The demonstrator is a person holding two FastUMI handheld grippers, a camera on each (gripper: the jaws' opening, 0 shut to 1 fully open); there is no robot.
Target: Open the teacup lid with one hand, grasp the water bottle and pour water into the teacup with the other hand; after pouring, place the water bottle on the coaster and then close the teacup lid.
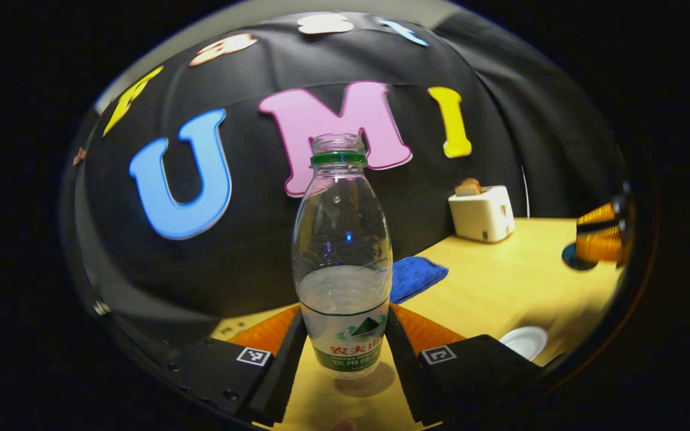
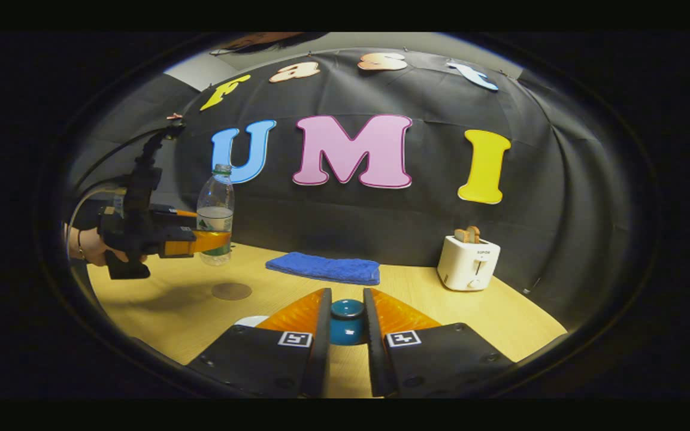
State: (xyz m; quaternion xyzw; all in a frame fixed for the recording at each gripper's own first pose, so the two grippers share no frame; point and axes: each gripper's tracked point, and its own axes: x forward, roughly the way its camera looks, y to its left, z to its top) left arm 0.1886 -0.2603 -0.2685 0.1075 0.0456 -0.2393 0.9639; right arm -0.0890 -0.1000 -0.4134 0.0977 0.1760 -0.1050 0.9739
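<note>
The left gripper clamps the uncapped, clear, half-full water bottle upright above the table, while the right gripper grips the blue teacup lid

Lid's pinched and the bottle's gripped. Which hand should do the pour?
Left. Its tongs are already clamped on the uncapped water bottle, lifted off the table. The right tongs are busy pinching the teacup lid, so they should probably just lift it clear.
</note>
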